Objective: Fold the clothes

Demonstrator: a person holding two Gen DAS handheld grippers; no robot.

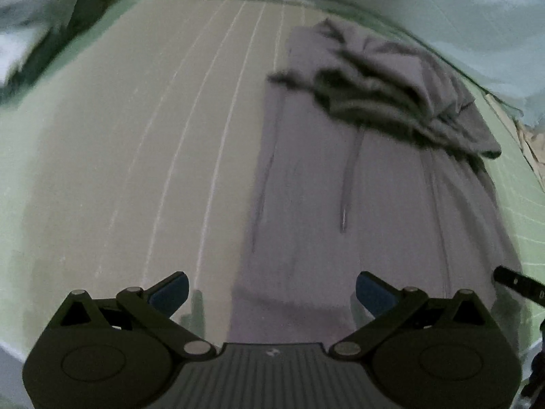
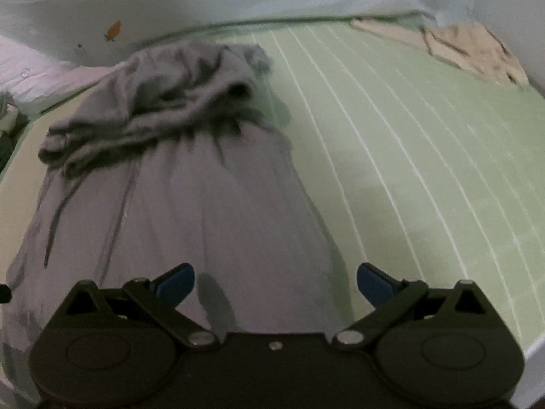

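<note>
Both jaws spread wide, nothing held — left gripper (image 1: 270, 289) and right gripper (image 2: 276, 281) poised over the near hem of a grey hoodie (image 1: 357, 204) (image 2: 190, 211) laid out on a green mat (image 1: 136, 136) (image 2: 391, 136) with white lines. Hoodie straight ahead of both grippers, its near edge between and just under the blue fingertips (image 1: 170, 293); long axis running away from the grippers, hem nearest, bunched hood and sleeves (image 1: 391, 95) (image 2: 153, 109) heaped at the far end, drawstring (image 1: 351, 177) trailing back toward the hem. Tip of the other gripper just visible at the right edge of the left wrist view.

Risks, as judged from here: a pinch taken on only the top layer, leaving the back panel behind and the fold skewed; an uneven lift between the two sides, twisting the body off its axis; the loose heap at the far end caught inside any fold made before being smoothed, leaving a lumpy bundle. Both views blurred, so exact contact with the cloth impossible to tell.
</note>
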